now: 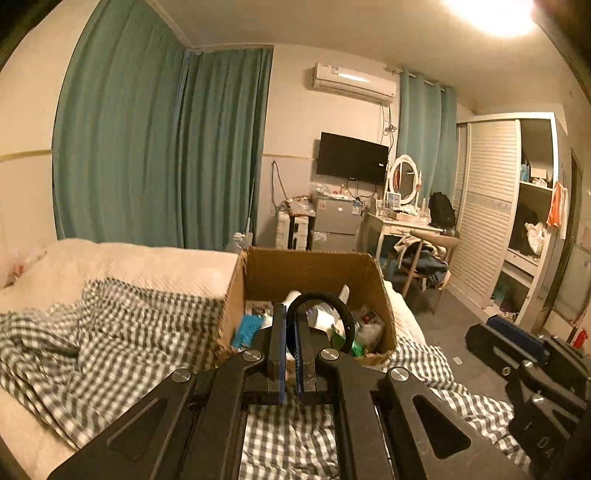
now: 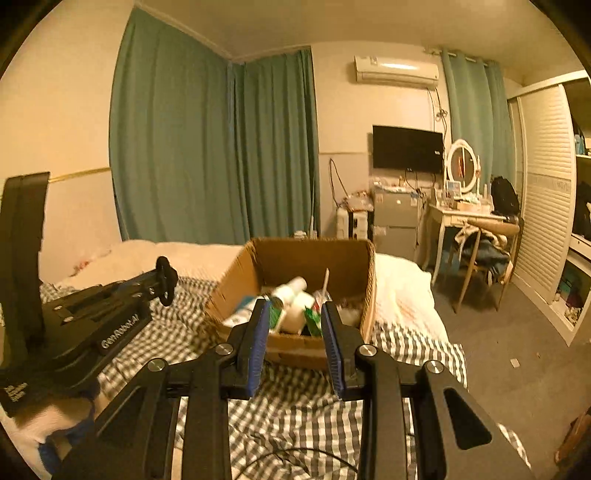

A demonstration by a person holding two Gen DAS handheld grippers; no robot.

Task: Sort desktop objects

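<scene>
The left gripper (image 1: 291,325) is clamped tight on a black ring-shaped band (image 1: 325,306), its loop standing up past the fingertips. Straight ahead and slightly below sits the open cardboard box (image 1: 314,273) on the checked blanket (image 1: 110,332), already holding bottles and tubes. The right gripper (image 2: 295,325) stands partly open, holding nothing, equally near the box.

Bedroom w/ teal curtains (image 1: 159,147) left of wall TV (image 1: 351,158); AC unit (image 1: 354,82) above it. Vanity w/ oval mirror (image 1: 404,182) right of TV, slatted wardrobe (image 1: 487,206) beyond. Ceiling light (image 1: 491,14) on, grey floor (image 1: 450,314).
</scene>
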